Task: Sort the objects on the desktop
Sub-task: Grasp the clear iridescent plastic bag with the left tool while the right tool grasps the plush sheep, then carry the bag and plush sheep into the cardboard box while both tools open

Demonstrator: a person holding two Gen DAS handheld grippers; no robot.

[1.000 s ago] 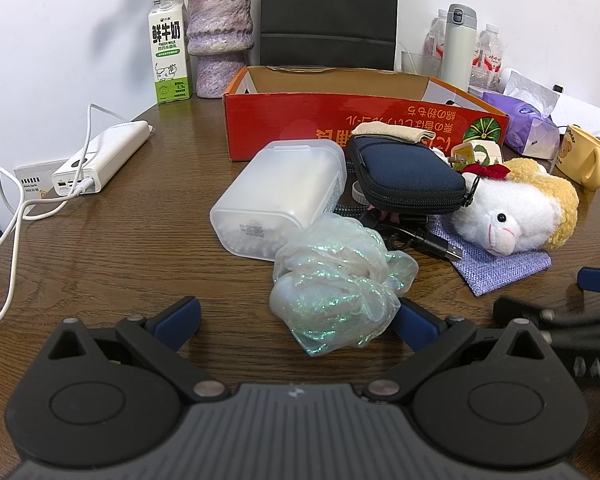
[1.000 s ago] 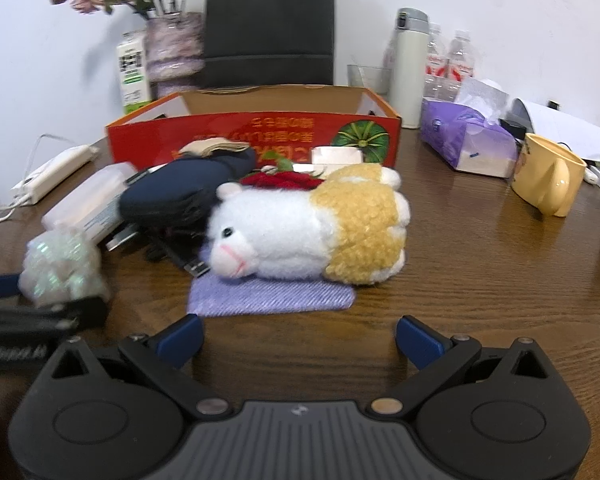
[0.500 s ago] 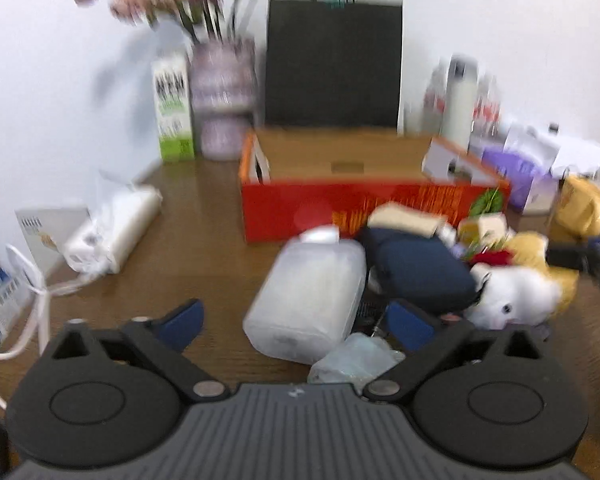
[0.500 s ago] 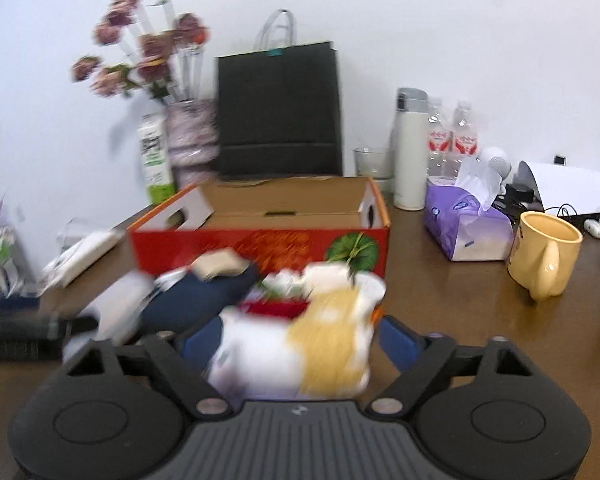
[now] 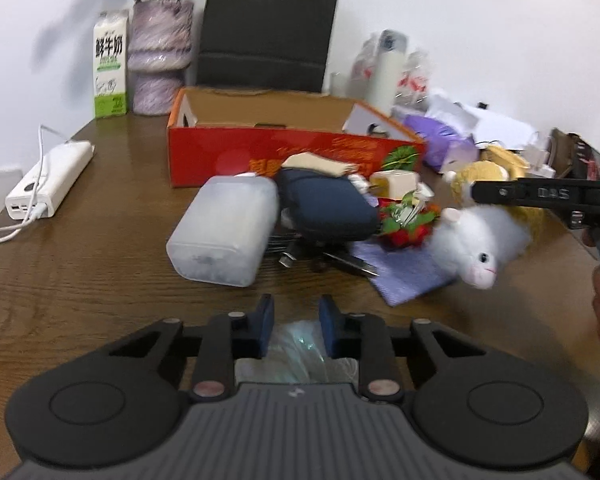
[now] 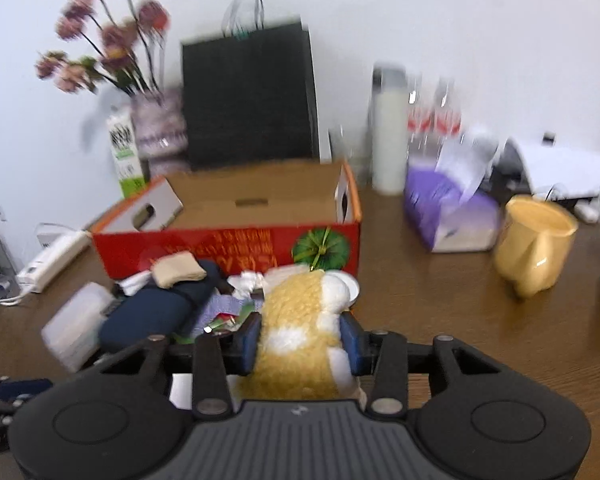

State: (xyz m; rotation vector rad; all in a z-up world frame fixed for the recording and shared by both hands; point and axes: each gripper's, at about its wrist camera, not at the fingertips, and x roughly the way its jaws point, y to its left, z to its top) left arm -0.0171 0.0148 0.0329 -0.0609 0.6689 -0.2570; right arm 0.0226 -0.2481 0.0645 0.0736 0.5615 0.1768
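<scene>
Both grippers have gone from wide open to grasping. Left gripper (image 5: 293,322) is closing on the crumpled film (image 5: 300,354), pads pressing its sides, in front of the red box (image 5: 260,152). Right gripper (image 6: 299,338) is closing on the plush toy (image 6: 300,332), squeezing its yellow body and carrying it off the table (image 6: 440,300), just before the box's front wall.
</scene>
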